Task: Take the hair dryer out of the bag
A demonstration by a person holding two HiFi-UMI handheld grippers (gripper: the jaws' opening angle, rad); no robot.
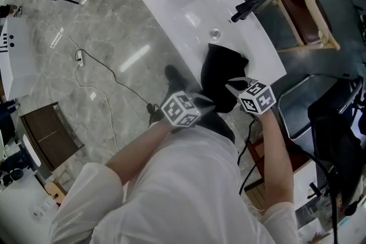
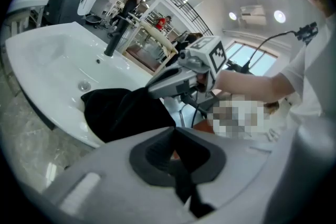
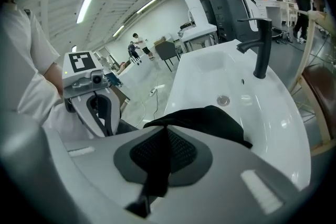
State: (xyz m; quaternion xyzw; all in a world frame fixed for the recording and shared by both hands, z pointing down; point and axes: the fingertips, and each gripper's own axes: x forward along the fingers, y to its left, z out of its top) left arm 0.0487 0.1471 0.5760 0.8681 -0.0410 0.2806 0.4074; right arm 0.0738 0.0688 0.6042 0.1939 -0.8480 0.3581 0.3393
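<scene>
A black cloth bag [image 1: 222, 78] lies slumped over the near rim of a white washbasin [image 1: 189, 11]. It also shows as the bag [image 2: 123, 112] in the left gripper view and the bag [image 3: 210, 119] in the right gripper view. My left gripper [image 1: 208, 103] is at the bag's near left edge, and its own view shows the left gripper [image 2: 176, 157] shut on a strip of black cloth. My right gripper [image 1: 234, 86] is at the bag's near right edge, and the right gripper [image 3: 164, 153] is likewise shut on black cloth. No hair dryer is visible.
A black faucet [image 1: 246, 8] and a drain [image 1: 215, 33] sit on the basin. A wooden chair frame [image 1: 311, 8] stands beyond it to the right, with a dark chair [image 1: 337, 140] nearer. A white cable [image 1: 94, 68] trails over the marble floor at left.
</scene>
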